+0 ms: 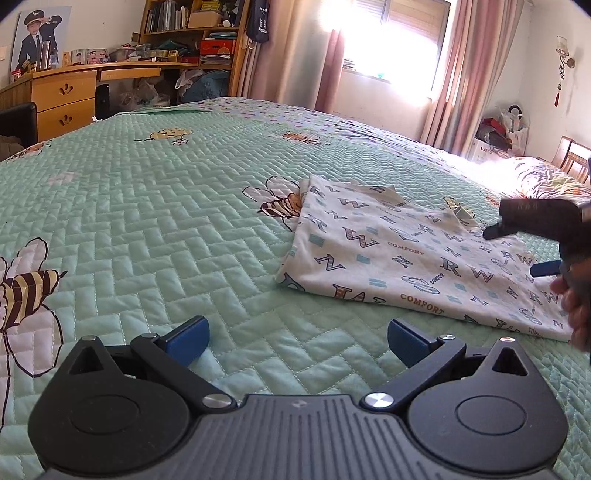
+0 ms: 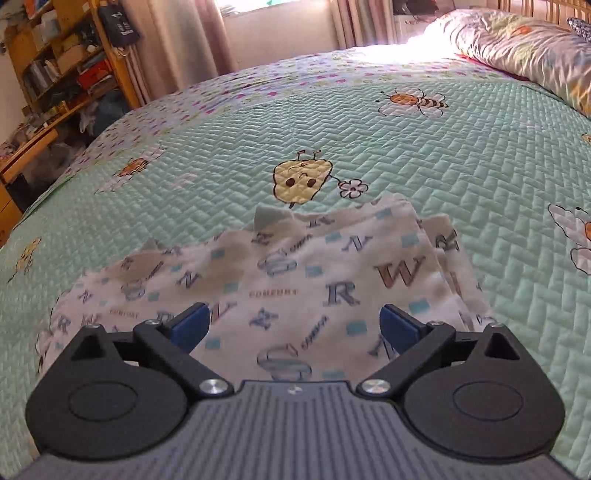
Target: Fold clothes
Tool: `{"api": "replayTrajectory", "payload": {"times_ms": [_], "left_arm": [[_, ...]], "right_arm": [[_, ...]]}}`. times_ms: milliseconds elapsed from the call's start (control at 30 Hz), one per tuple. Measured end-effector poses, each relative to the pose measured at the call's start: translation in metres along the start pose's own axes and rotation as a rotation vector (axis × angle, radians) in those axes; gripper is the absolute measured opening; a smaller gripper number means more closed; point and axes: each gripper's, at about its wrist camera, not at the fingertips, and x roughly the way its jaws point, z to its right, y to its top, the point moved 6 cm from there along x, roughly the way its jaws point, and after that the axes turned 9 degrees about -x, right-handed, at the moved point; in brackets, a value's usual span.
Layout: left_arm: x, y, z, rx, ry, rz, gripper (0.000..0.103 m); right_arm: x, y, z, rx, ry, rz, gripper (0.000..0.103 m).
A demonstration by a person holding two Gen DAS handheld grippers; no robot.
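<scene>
A white garment (image 1: 413, 258) printed with letters and the word COMFORT lies folded flat on the green quilted bedspread (image 1: 166, 206). My left gripper (image 1: 297, 341) is open over bare quilt, to the left of and nearer than the garment, holding nothing. In the left wrist view my right gripper (image 1: 517, 251) hovers over the garment's right part, jaws wide apart. In the right wrist view the same garment (image 2: 314, 273) lies just ahead of and beneath my right gripper (image 2: 295, 326), which stands open with nothing between its blue pads (image 2: 190, 325).
A patterned pillow (image 2: 524, 44) lies at the head of the bed. A wooden desk with drawers (image 1: 62, 99) and a bookshelf (image 1: 192, 33) stand beyond the bed's far side, beside pink curtains (image 1: 295, 51) and a bright window. A hand (image 1: 576, 306) shows at the right edge.
</scene>
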Motion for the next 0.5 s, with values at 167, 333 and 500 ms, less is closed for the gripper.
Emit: {"api": "replayTrajectory", "payload": {"times_ms": [167, 333, 500], "left_arm": [[-0.001, -0.001, 0.001, 0.007, 0.003, 0.010, 0.102], [0.001, 0.000, 0.003, 0.019, 0.014, 0.002, 0.102], [-0.002, -0.001, 0.006, 0.037, 0.016, 0.004, 0.102]], "right_arm": [[0.064, 0.047, 0.034, -0.103, -0.190, -0.007, 0.098], [0.046, 0.075, 0.097, 0.174, -0.282, -0.032, 0.089], [-0.057, 0.007, 0.062, 0.147, -0.006, 0.018, 0.092]]}}
